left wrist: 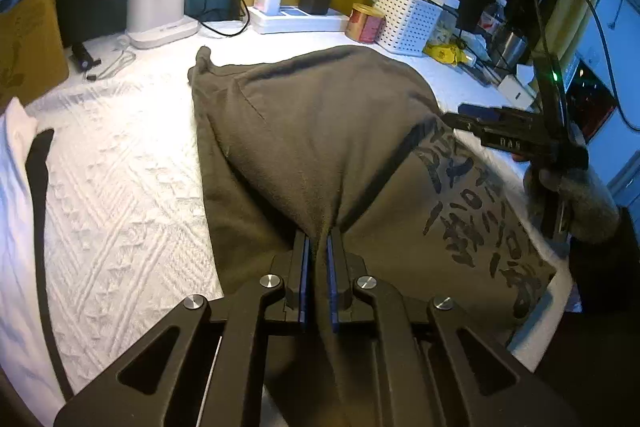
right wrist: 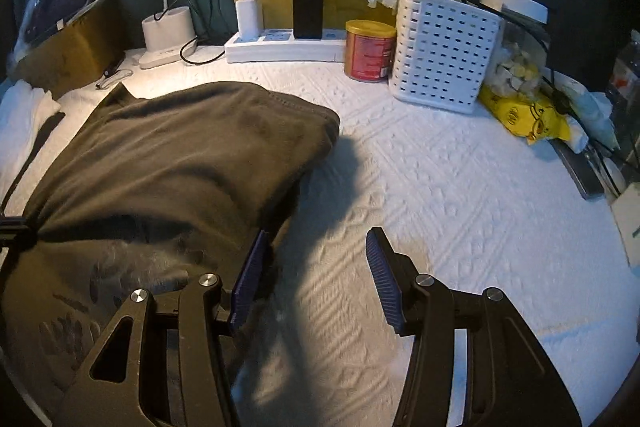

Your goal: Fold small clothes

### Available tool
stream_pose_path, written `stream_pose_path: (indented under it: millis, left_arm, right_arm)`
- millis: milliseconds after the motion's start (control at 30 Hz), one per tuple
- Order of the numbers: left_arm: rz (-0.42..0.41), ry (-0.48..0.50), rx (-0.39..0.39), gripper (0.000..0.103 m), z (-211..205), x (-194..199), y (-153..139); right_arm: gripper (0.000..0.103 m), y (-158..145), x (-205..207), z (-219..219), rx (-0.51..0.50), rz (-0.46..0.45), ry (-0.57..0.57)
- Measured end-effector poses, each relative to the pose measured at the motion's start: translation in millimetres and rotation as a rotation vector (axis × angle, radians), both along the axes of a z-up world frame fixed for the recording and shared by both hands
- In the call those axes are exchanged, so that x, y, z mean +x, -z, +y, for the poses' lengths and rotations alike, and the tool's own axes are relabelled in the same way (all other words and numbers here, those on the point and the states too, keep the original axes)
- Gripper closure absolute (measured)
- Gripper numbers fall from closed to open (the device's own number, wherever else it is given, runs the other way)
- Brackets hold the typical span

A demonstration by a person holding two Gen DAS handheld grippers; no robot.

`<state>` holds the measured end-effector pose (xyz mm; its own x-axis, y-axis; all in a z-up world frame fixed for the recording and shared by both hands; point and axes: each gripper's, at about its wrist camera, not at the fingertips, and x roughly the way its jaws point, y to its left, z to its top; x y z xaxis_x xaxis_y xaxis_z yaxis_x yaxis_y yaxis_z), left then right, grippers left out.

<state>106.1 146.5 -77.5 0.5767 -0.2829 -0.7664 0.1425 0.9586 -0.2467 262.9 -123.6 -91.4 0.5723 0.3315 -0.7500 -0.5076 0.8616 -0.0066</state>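
Observation:
A dark olive T-shirt (left wrist: 320, 127) with a dark printed pattern (left wrist: 472, 195) lies partly folded on the white quilted cover (right wrist: 440, 187). My left gripper (left wrist: 319, 239) is shut on a bunched fold of its near edge, and the cloth runs up between the blue pads. In the right wrist view the same T-shirt (right wrist: 180, 155) fills the left side. My right gripper (right wrist: 316, 239) stands open just off its right edge, the left pad (right wrist: 250, 279) against the fabric, only the cover between the fingers. The right gripper (left wrist: 472, 121) also shows at the shirt's right side in the left wrist view.
Along the back stand a lamp base (right wrist: 168, 31), a power strip (right wrist: 280, 45) with chargers, a red can (right wrist: 370, 51) and a white perforated basket (right wrist: 444, 55). A yellow packet (right wrist: 520, 115) and clutter lie at the right. White cloth (left wrist: 16, 187) lies at the far left.

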Motion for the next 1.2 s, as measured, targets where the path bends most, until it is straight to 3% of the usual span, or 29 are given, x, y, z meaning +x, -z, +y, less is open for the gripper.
stream_pose_path:
  millis: [133, 467, 533, 600, 633, 833, 1033, 1067, 1100, 1167, 1200]
  left_arm:
    - [0.028, -0.008, 0.016, 0.092, -3.1, -3.2, 1.1]
    - [0.008, -0.026, 0.001, 0.090, -4.5, -27.4, -3.0]
    - [0.007, -0.023, -0.006, 0.081, -5.4, -33.4, -3.5]
    - [0.005, -0.020, -0.021, 0.049, -7.1, -42.0, -2.9]
    - [0.002, -0.019, -0.036, 0.047, -7.7, -46.5, -2.6]
    - [0.011, 0.008, -0.051, 0.047, -16.3, -67.2, 1.9]
    - [0.002, 0.076, -0.007, 0.049, -33.5, -89.7, 4.9]
    - [-0.004, 0.082, 0.001, 0.055, -35.4, -92.3, 5.5]
    - [-0.013, 0.082, 0.015, 0.071, -36.2, -95.3, 5.7]
    - [-0.013, 0.077, 0.011, 0.091, -34.6, -97.7, 5.7]
    - [-0.020, 0.072, 0.002, 0.094, -32.7, -99.2, 4.3]
  right_arm:
    - [0.049, -3.4, -11.5, -13.2, 0.030, 0.005, 0.022]
    - [0.049, -1.2, -57.9, -32.7, 0.104, 0.079, 0.010]
    - [0.049, -2.1, -66.8, -35.0, 0.113, 0.084, 0.013]
    - [0.049, -3.2, -76.2, -36.0, 0.123, 0.091, 0.012]
    - [0.049, -3.2, -80.8, -36.9, 0.130, 0.095, 0.010]
    - [0.049, -1.5, -112.4, -36.2, 0.143, 0.120, -0.010]
    - [0.049, 6.8, -145.2, -36.7, 0.153, 0.138, -0.020]
    - [0.049, 7.3, -150.1, -37.3, 0.154, 0.135, -0.019]
    - [0.049, 7.8, -155.1, -38.0, 0.158, 0.134, -0.021]
    - [0.050, 8.3, -164.6, -40.4, 0.162, 0.121, -0.015]
    - [0.055, 8.6, -170.6, -40.6, 0.157, 0.108, -0.011]
